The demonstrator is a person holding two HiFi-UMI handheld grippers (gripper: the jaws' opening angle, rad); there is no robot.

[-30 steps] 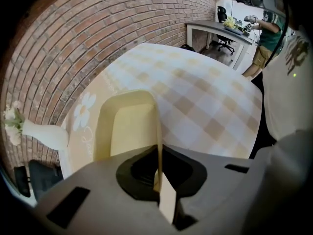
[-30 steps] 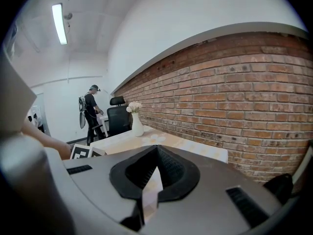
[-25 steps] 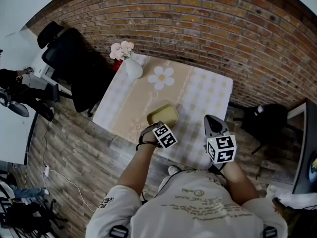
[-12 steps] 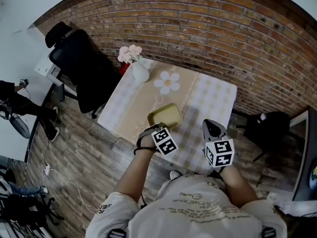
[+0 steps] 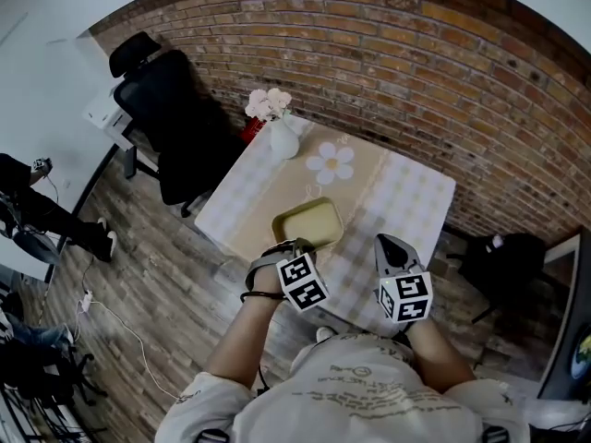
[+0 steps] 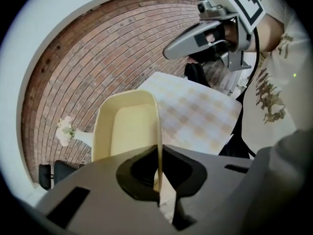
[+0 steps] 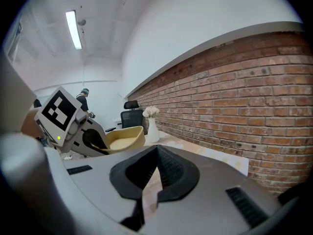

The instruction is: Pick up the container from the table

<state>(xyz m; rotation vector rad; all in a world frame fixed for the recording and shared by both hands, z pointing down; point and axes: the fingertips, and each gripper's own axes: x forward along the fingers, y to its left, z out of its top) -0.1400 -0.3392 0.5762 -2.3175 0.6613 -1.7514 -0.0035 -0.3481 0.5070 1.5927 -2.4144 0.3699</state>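
Two jaws of my left gripper pinch the cream container by its thin rim.
It hangs over the table's near edge, and my right gripper is closed, empty. I judge a slow, level lift best.

An office or studio workroom is indicated. A bare brick wall is seen beyond the left hand-held gripper, and a wood-plank floor is laid to its left. A black office chair is parked ahead and left of that hand-held gripper. A second black chair is placed to the right of the right hand-held gripper. A cable is run across the floor. A tube light is fitted to the white ceiling. Ahead of both hand-held grippers, a surface is dressed with a checked cloth and a white vase of flowers.
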